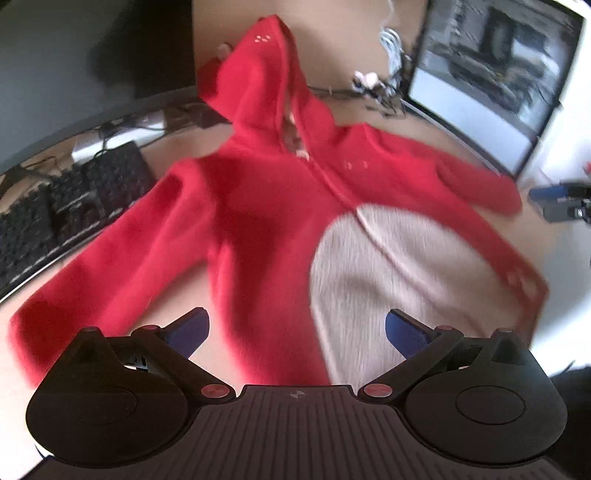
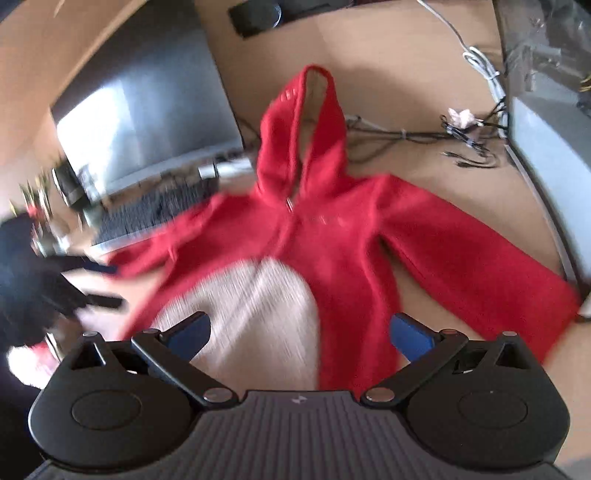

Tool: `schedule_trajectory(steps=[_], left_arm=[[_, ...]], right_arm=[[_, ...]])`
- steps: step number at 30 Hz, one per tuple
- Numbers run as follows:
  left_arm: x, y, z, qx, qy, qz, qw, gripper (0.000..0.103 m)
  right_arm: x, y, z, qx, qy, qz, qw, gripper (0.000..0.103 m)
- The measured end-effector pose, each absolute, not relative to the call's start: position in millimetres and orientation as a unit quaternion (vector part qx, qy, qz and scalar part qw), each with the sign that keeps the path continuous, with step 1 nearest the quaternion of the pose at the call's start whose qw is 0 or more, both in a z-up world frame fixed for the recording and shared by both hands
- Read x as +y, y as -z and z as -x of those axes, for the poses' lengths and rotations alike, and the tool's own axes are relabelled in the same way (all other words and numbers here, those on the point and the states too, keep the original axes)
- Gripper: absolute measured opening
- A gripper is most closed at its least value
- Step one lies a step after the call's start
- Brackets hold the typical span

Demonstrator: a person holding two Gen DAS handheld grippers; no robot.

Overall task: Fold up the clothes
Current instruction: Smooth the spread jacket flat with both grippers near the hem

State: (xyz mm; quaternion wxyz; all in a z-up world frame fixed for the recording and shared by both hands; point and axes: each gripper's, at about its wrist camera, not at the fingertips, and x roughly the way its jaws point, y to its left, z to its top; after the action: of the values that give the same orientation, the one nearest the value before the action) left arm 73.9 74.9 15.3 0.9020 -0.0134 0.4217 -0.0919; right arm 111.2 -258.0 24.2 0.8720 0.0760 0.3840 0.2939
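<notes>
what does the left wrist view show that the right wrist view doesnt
Only the left wrist view shows the left gripper, open over the lower part of the garment, and the black keyboard sharply, at the left.

Only the right wrist view shows the right gripper, open, a black rectangular object at the far edge of the table, and a coiled white cable.

Both show the red hooded garment with its cream belly panel lying spread flat on the tan table, sleeves out, hood away from the cameras, plus a tangle of dark cables beyond it.

Left gripper [image 1: 297, 334], right gripper [image 2: 301, 338]: fingers spread wide, empty
</notes>
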Motion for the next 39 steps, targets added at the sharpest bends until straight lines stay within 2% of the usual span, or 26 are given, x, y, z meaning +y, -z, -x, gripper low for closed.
schedule_trajectory(steps=[5,11,14,19,22,30,39], left_arm=[[56,15,-138,0.422,0.055,0.064,0.903,0.103],[52,43,-182,0.454,0.004,0.087,0.887,0.103],[54,46,-181,0.449,-0.001,0.085,0.890,0.103],[34,53,-182,0.458,-0.012,0.013,0.889,0.103],[34,52,-183,0.462,-0.019,0.022,0.887,0.103],[50,46,-168,0.486,-0.022,0.026,0.873,0.103],[56,44,-166,0.475,-0.053,0.051,0.877,0.103]], right_arm=[[-216,14,-173,0.408,-0.274,-0.134,0.860,0.103],[-194,62,-206,0.454,-0.262,-0.121,0.843,0.103],[-194,65,-202,0.444,-0.279,-0.108,0.845,0.103],[-186,65,-200,0.438,-0.304,-0.057,0.844,0.103],[-177,63,-204,0.438,-0.326,-0.011,0.838,0.103],[-205,64,-199,0.437,-0.342,-0.032,0.831,0.103],[-182,68,-182,0.415,-0.321,0.058,0.849,0.103]])
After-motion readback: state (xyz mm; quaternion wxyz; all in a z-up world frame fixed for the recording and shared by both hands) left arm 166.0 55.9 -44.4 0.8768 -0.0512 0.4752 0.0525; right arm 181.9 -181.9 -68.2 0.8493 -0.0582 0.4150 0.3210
